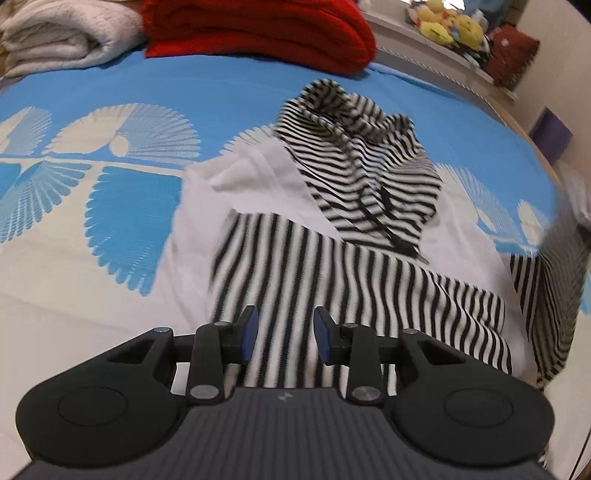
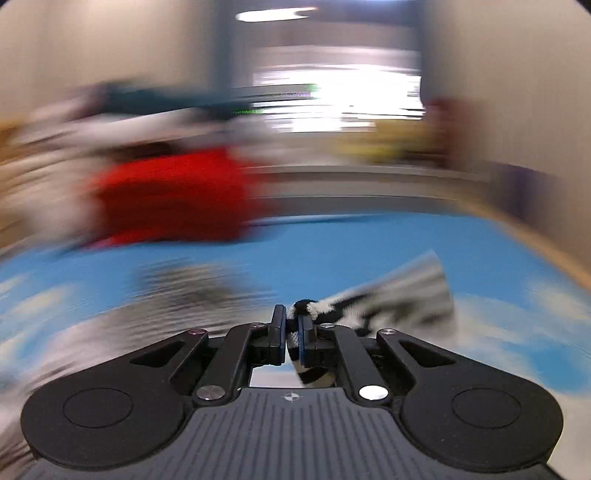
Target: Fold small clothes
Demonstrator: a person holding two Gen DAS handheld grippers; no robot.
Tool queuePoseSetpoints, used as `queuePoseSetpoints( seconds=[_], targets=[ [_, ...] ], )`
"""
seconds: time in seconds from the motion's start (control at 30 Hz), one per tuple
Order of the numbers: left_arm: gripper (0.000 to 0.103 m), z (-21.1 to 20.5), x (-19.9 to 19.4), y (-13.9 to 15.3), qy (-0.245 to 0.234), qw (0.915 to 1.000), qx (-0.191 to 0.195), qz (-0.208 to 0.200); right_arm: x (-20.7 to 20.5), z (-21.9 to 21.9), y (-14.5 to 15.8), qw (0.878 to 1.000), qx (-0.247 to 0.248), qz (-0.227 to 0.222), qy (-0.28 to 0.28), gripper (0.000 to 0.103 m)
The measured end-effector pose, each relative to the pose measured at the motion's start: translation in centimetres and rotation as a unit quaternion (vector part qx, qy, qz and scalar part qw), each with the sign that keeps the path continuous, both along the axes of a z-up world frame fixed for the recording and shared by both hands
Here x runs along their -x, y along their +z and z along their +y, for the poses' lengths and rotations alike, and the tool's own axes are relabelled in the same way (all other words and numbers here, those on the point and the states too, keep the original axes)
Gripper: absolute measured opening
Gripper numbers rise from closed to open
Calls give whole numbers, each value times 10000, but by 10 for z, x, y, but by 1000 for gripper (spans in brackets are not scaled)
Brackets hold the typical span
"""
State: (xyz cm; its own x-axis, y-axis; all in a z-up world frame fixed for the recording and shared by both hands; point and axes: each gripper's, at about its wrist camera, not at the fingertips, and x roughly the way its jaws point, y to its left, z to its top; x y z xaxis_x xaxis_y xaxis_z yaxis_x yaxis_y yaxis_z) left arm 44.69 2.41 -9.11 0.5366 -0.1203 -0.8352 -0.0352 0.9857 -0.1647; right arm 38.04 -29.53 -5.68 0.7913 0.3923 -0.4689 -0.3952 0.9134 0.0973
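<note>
left wrist view: our left gripper [image 1: 285, 332] hangs just above the striped hoodie [image 1: 354, 236], jaws spread wide, nothing between the blue pads [image 1: 250, 330]. the hoodie lies on the bed [image 1: 229, 96], black-and-white stripes over a white body, hood bunched at the far end, one striped sleeve folded across the middle and running right under the gripper. a second stretch of striped cloth rises off the bed at the right edge of this view; blurred there, so we cannot tell what lifts it.

right wrist view: heavy motion blur. our right gripper [image 2: 291, 332] has its jaws pressed nearly together, pinching a fold of the striped fabric; more of that cloth trails off to the right and ahead of the gripper, above the blue bedcover.

far side of the bed: folded red blanket [image 1: 258, 29], cream blanket [image 1: 62, 33] beside it on the left. yellow plush toys [image 1: 450, 24] on a ledge behind.
</note>
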Motion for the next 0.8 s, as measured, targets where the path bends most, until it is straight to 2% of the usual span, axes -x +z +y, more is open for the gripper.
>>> queuePoseSetpoints(
  seconds=[0.03,0.07,0.13,0.2,0.3,0.37,0.43,0.5,0.53,0.57,0.63,0.7,0.73,0.8],
  targets=[
    [36,5,-1,1,71,10000,30,-5,4,24,-6,9972,60,361,647,13],
    [36,12,-2,3,152,9999,74,-8,10,43,-14,9925,142,675,1011,19],
    [36,23,-3,5,273,9995,179,-8,16,64,-26,9849,256,1177,1244,26],
    [36,30,-2,6,366,9990,269,7,18,70,-25,9823,381,1479,1083,26],
    [36,35,-2,7,411,9983,408,29,13,61,4,9872,392,1506,352,34],
    [36,36,-2,7,439,9981,442,27,11,46,25,9881,138,1513,-236,46],
    [36,39,-3,5,542,9973,495,47,11,30,35,9863,-139,1454,-762,51],
    [36,44,-3,0,711,9954,634,111,14,14,33,9827,-396,1319,-1237,56],
    [35,46,-4,-3,786,9940,739,167,16,5,23,9767,-523,1318,-1613,58],
    [34,49,-4,-8,866,9920,882,248,14,-1,9,9679,-568,1506,-1931,58],
    [33,52,-5,-18,1006,9877,1121,408,2,-17,-16,9420,-758,2163,-2450,58],
    [32,54,-6,-27,1157,9825,1346,560,-5,-35,-35,9177,-1200,2554,-2797,57],
    [32,54,-8,-31,1206,9807,1414,606,-9,-39,-42,9115,-1263,2648,-2881,57],
    [32,52,-10,-38,1275,9775,1531,690,-13,-44,-48,9104,-1171,2627,-2973,57]
  ],
)
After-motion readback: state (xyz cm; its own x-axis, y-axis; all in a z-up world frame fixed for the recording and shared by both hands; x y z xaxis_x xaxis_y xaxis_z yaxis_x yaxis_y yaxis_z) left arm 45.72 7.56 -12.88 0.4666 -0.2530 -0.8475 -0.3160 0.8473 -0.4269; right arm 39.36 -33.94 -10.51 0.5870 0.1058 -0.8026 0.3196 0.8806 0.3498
